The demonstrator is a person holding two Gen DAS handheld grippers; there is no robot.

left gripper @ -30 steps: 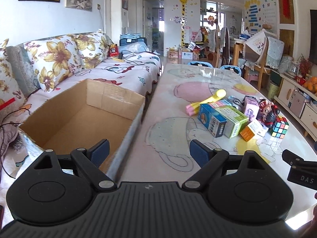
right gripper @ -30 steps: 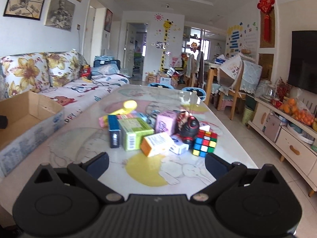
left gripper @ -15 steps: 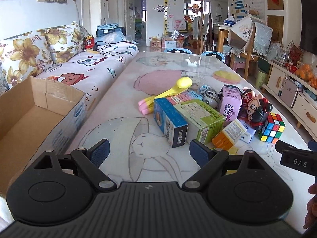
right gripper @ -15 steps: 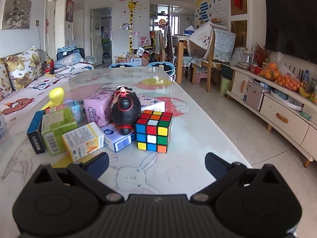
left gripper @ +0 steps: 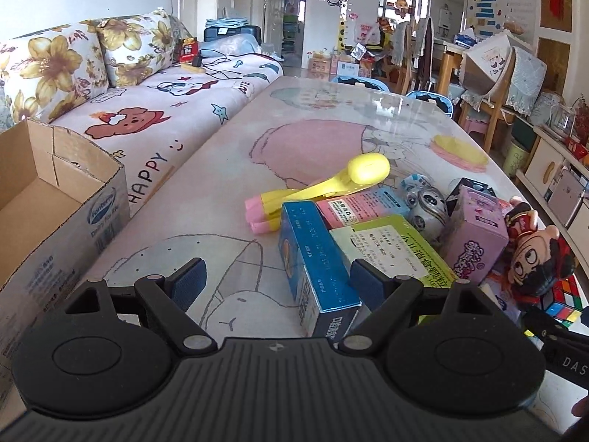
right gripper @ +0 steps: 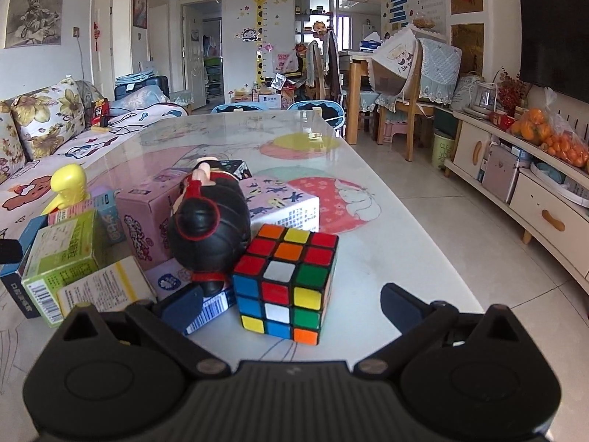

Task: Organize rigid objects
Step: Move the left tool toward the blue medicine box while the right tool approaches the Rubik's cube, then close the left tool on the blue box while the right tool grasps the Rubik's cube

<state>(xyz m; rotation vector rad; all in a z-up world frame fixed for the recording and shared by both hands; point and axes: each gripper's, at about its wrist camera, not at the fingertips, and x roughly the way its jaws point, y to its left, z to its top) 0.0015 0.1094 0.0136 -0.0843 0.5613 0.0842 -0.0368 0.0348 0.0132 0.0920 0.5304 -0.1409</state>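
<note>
A pile of small things lies on the table. My right gripper (right gripper: 291,304) is open around a Rubik's cube (right gripper: 289,281), which stands between its fingers, untouched. Behind the cube are a black-haired doll (right gripper: 210,235), pink boxes (right gripper: 147,217), a green box (right gripper: 60,254) and an orange-white box (right gripper: 105,287). My left gripper (left gripper: 278,281) is open and low over the table; a blue box (left gripper: 314,269) stands between its fingers, next to the right one. Beside it lie the green box (left gripper: 390,246), a yellow-pink toy (left gripper: 324,184) and the doll (left gripper: 533,258).
An open cardboard box (left gripper: 48,199) stands at the table's left edge, against a floral sofa (left gripper: 154,110). The table's right edge (right gripper: 423,243) drops to a tiled floor. A sideboard with oranges (right gripper: 552,136) lines the right wall. Chairs stand beyond the table's far end.
Both grippers moved forward and lower toward the pile. The cube now sits between the right fingers, and the blue box between the left fingers. Both grippers stayed open.
</note>
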